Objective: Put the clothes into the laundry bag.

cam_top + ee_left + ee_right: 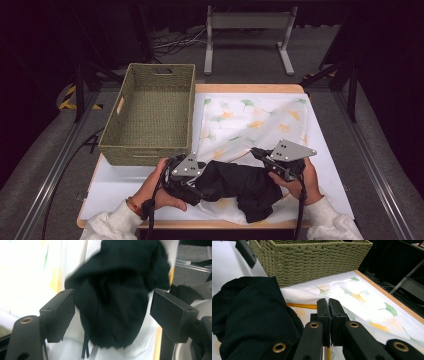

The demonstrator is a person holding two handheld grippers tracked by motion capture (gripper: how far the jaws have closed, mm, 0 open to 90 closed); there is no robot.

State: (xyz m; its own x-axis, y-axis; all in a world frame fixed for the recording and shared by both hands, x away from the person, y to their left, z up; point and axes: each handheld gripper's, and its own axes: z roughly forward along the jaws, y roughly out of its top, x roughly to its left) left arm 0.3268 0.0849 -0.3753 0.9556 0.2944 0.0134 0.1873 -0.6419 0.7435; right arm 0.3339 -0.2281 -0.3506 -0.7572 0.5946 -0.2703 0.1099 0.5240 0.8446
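Black cloth, a crumpled dark garment, lies at the near edge of the table on top of a white cloth printed with ginkgo leaves, and it sits between the two hands. Its long axis runs across the table, from the left gripper towards the right gripper.

In the left gripper view the garment lies straight ahead of the jaws and between them, a bunched end pointing at the camera, with two thin dark cords hanging from its lower edge. The left jaws stand wide apart, one pad on each side of the fabric with a gap showing on both sides, so nothing is pinched. That gripper looks the nearer one to the bulk of the cloth.

The right gripper is clenched, its two pads pressed flat together. In its own view they meet over the leaf-printed cloth, with the garment bulging just beside them on the picture's left. I cannot tell whether a fold of fabric is caught between the pads.

The garment looks matte, soft and limp, heaped in loose folds with no clear shape.

A woven olive-green basket, with nothing in it, stands beyond the left hand, near the far-left part of the table.

My judgement is that the left jaws need only close where they are to take the bunched end.
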